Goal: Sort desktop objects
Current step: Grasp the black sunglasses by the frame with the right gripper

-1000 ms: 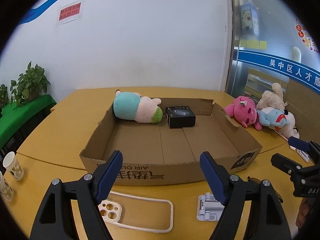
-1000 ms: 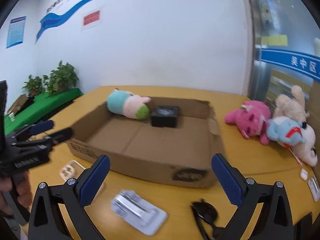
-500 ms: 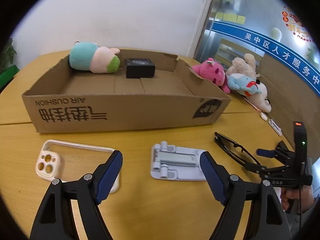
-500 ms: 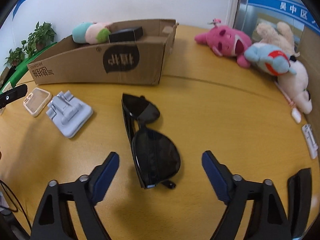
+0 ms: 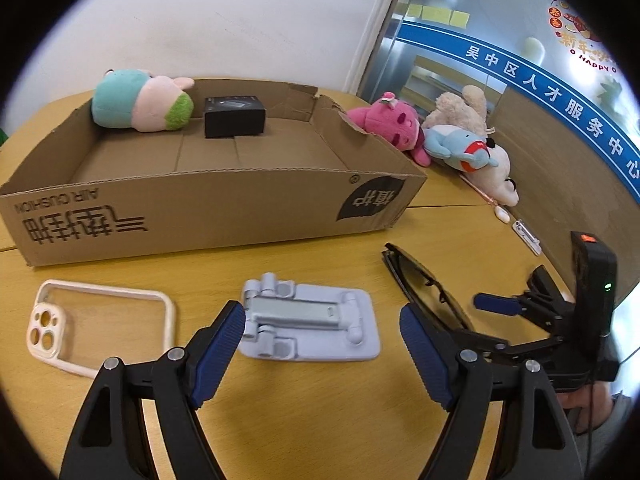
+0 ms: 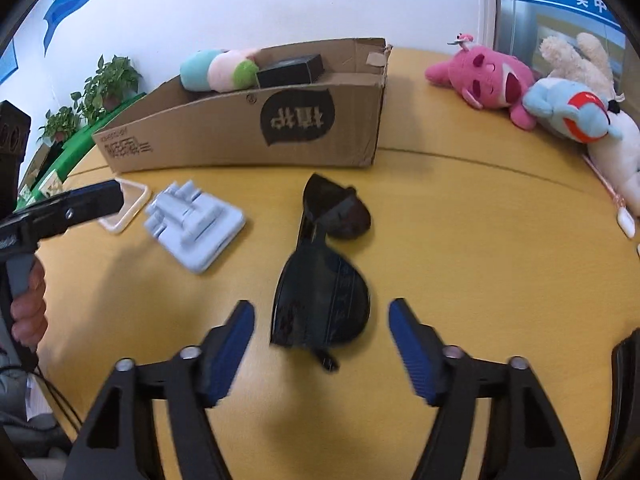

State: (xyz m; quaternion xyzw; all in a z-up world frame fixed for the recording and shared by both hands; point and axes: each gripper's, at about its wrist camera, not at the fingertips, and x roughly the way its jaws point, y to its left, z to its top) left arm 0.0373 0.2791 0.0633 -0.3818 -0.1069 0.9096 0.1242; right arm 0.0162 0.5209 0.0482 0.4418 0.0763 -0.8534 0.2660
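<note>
My left gripper (image 5: 322,350) is open, low over the table just in front of a light blue folding phone stand (image 5: 310,330). A clear phone case (image 5: 96,330) lies to its left. My right gripper (image 6: 322,346) is open, its fingers either side of the near lens of black sunglasses (image 6: 322,276) lying on the table. The sunglasses (image 5: 420,284) and right gripper (image 5: 500,306) also show in the left wrist view. The phone stand (image 6: 196,226) shows in the right wrist view. A cardboard box (image 5: 200,208) holds a plush toy (image 5: 140,100) and a black box (image 5: 234,116).
Pink (image 5: 390,126), blue (image 5: 456,148) and cream plush toys lie right of the box by the wall. Small white items (image 5: 526,234) lie at the table's right edge. Potted plants (image 6: 108,84) stand far left. The table is yellow wood (image 6: 480,240).
Both grippers have dropped low and moved close in: the left toward the phone stand, the right onto the sunglasses. Both stay open and empty.
</note>
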